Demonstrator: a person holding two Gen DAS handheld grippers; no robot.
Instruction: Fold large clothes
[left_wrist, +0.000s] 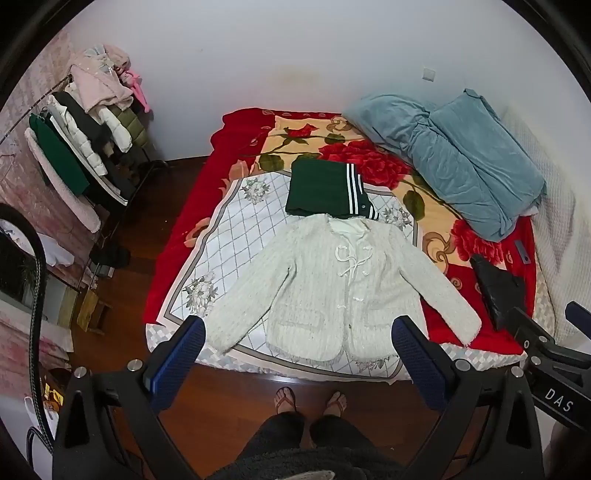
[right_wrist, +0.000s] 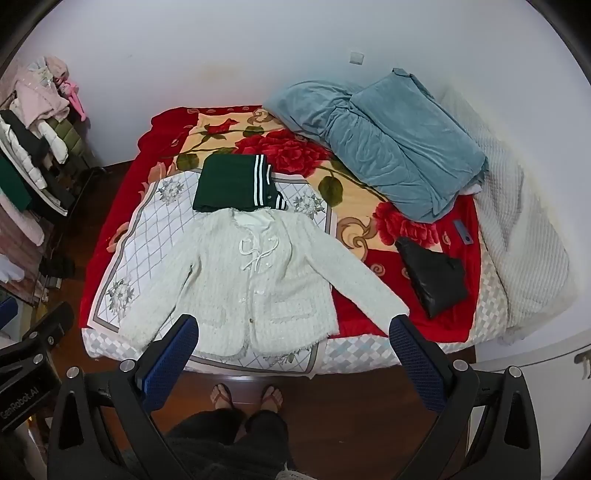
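Note:
A white knit cardigan (left_wrist: 332, 280) lies flat and face up on the bed, sleeves spread to both sides, hem at the near edge; it also shows in the right wrist view (right_wrist: 243, 284). A folded dark green garment with white stripes (left_wrist: 325, 190) (right_wrist: 236, 186) lies just behind its collar. My left gripper (left_wrist: 299, 332) is open and empty, held above the floor in front of the bed's near edge. My right gripper (right_wrist: 295, 330) is open and empty, held beside it to the right, also short of the bed.
A red floral blanket (left_wrist: 240, 147) and a white checked sheet (left_wrist: 236, 229) cover the bed. A blue-grey folded quilt (left_wrist: 465, 166) and a black bag (left_wrist: 498, 288) lie at the right. A clothes rack (left_wrist: 81, 147) stands at the left. The person's feet (left_wrist: 310, 400) are on the wooden floor.

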